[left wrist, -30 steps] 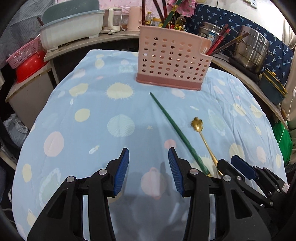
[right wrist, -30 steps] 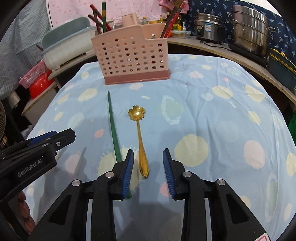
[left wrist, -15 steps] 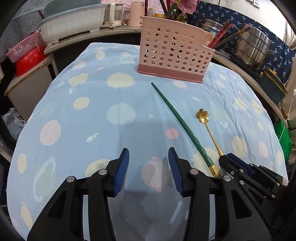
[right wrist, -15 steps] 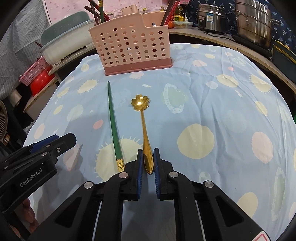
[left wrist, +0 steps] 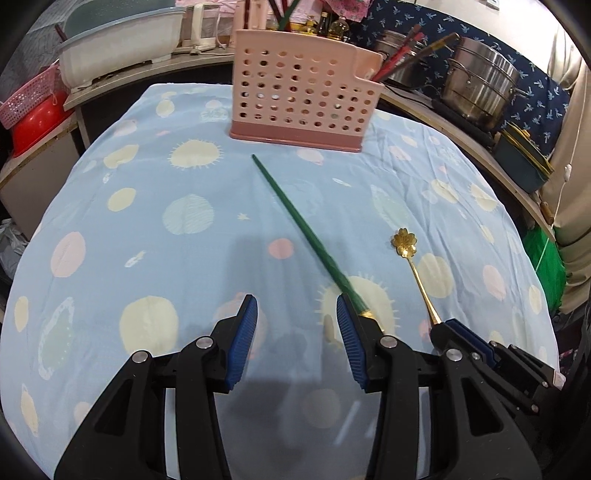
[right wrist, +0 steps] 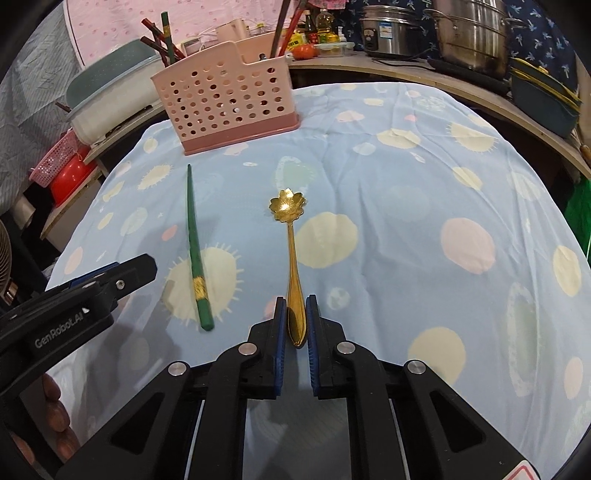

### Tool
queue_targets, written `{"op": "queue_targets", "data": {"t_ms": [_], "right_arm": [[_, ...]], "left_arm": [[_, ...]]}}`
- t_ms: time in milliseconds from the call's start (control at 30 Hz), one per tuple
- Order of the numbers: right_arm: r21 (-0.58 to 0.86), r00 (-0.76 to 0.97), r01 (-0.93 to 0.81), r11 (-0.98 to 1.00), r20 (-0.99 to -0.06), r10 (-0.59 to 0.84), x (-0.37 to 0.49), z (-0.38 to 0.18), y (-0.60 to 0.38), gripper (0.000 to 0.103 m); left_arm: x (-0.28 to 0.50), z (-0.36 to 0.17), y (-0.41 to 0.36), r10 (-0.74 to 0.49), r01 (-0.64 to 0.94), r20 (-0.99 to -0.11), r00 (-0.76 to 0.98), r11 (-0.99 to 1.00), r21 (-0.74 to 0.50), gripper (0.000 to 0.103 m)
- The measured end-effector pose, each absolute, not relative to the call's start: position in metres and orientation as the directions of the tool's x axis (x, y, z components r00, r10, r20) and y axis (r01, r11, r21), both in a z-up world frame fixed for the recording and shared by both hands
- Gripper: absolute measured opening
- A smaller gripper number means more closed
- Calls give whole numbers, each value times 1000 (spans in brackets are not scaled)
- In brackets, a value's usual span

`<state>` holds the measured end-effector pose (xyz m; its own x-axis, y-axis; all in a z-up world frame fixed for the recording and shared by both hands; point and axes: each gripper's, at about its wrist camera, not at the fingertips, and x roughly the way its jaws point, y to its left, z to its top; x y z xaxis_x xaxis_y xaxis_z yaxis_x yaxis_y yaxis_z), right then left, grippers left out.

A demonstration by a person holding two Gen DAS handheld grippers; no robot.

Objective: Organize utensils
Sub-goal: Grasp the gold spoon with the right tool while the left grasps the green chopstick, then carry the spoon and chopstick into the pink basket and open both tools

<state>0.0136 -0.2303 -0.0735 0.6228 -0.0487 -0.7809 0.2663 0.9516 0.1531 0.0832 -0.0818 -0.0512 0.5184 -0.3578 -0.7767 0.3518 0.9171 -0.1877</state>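
Note:
A gold spoon (right wrist: 291, 254) with a flower-shaped bowl points away from me; my right gripper (right wrist: 295, 314) is shut on its handle end. The spoon (left wrist: 412, 266) and right gripper (left wrist: 461, 334) also show in the left wrist view. A green chopstick (right wrist: 194, 247) lies on the cloth left of the spoon. In the left wrist view the chopstick (left wrist: 306, 232) runs diagonally, its gold-banded end by my left gripper's right finger. My left gripper (left wrist: 297, 317) is open and empty. A pink perforated utensil holder (left wrist: 303, 92) stands at the table's far side with chopsticks in it.
The table wears a blue cloth (left wrist: 147, 221) with pastel circles. Behind it a counter carries steel pots (left wrist: 480, 85), a rice cooker (right wrist: 388, 29), bottles and a white basin (left wrist: 118, 44). A red bowl and pink basket (left wrist: 29, 107) sit at the left.
My right gripper closed on the spoon's handle and has lifted it off to the right of the chopstick. My left gripper stayed open and moved toward the chopstick's near end.

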Motion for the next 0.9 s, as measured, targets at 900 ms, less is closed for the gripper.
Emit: {"op": "queue_targets", "data": {"t_ms": [900], "right_arm": [[184,639,271,945,-769,-34,1,-71,-238,10]], "left_arm": [[71,-64,-100,-398,415,-790,467,887,-201,11]]}}
